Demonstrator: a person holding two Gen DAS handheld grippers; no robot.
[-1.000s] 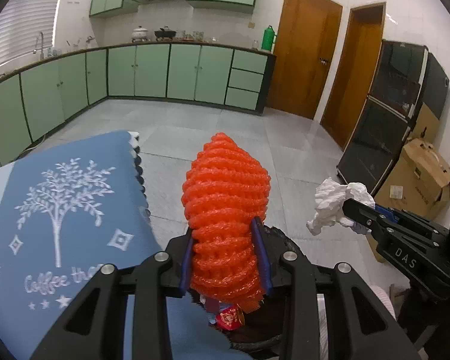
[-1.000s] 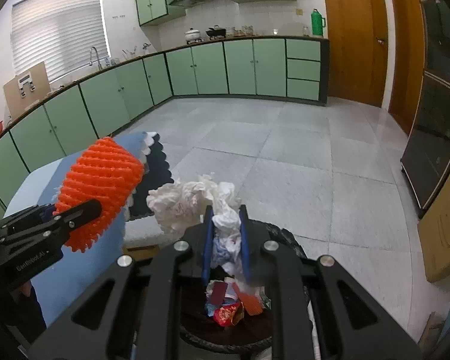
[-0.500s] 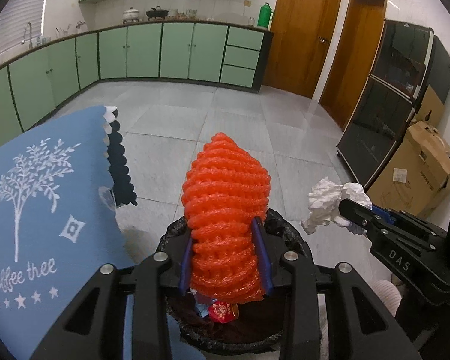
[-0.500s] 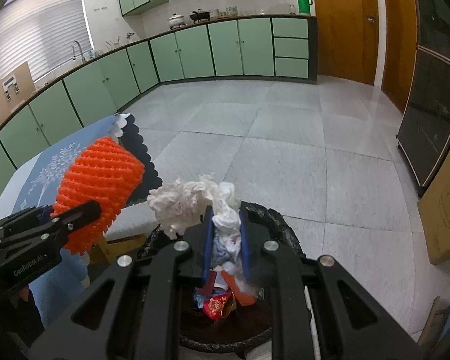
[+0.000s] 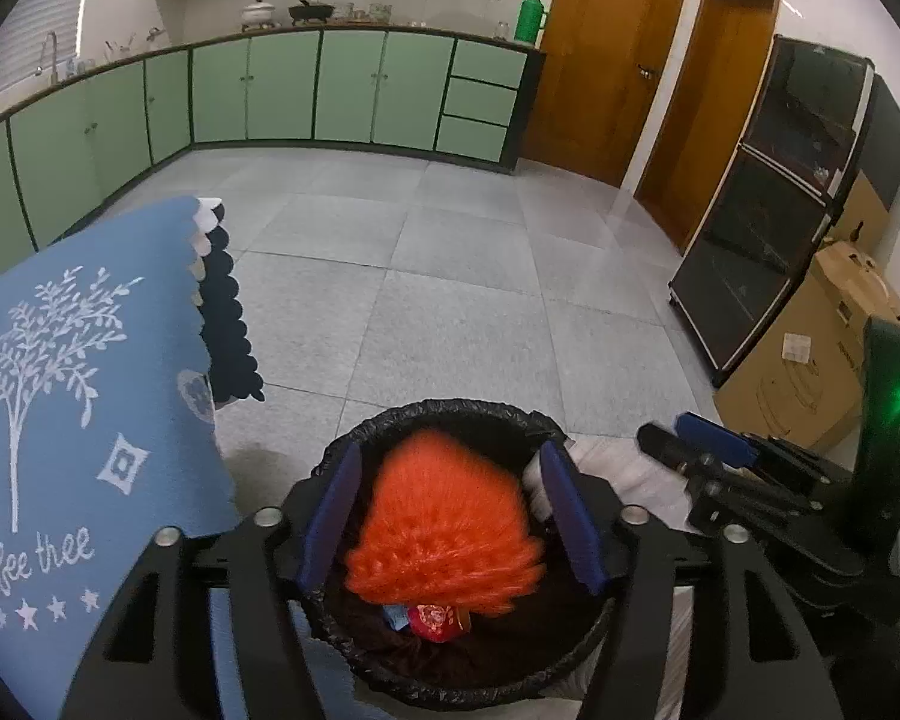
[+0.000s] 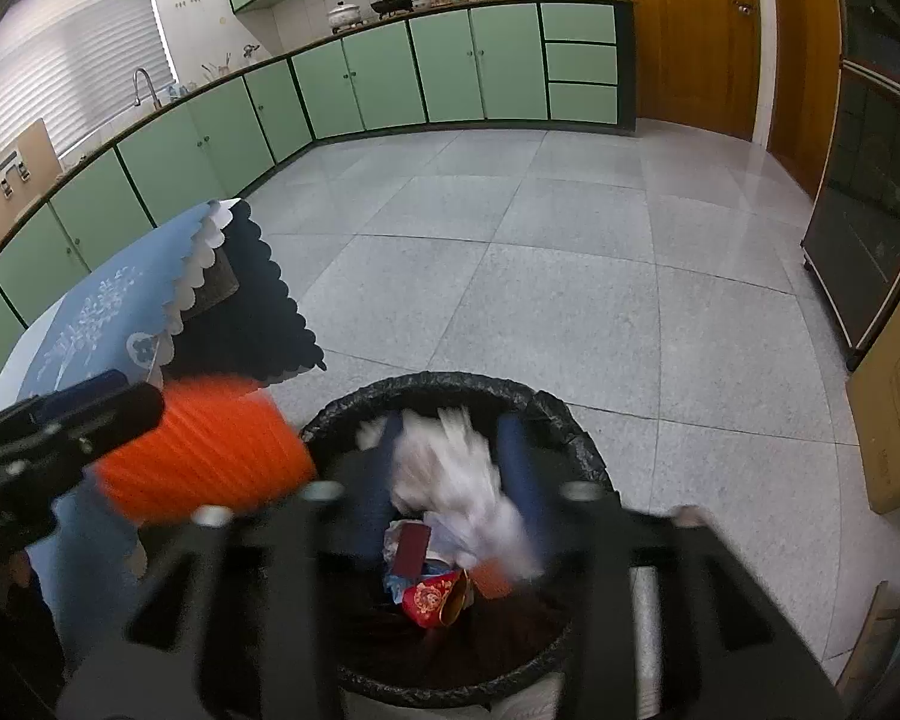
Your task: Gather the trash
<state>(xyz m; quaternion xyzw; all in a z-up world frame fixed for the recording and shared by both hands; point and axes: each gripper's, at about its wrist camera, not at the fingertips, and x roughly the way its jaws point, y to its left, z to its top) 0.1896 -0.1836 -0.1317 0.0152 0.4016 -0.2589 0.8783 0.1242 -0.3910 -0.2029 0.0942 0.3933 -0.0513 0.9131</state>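
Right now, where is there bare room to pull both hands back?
Bare floor lies open between the bin, the cabinets and the black cupboard. Crowded: the bin mouth, with the orange net, white tissue and tablecloth alongside.

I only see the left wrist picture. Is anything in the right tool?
Observer: Yes. A white tissue is between the fingers of the right tool. Its jaws have just been opening, and the blurred tissue looks let go over the trash bin.
Operator: What's under it?
Observer: A dark red card, just above the red wrapper.
Operator: What's past the sink?
Observer: A cardboard box on the counter, left of the tap.
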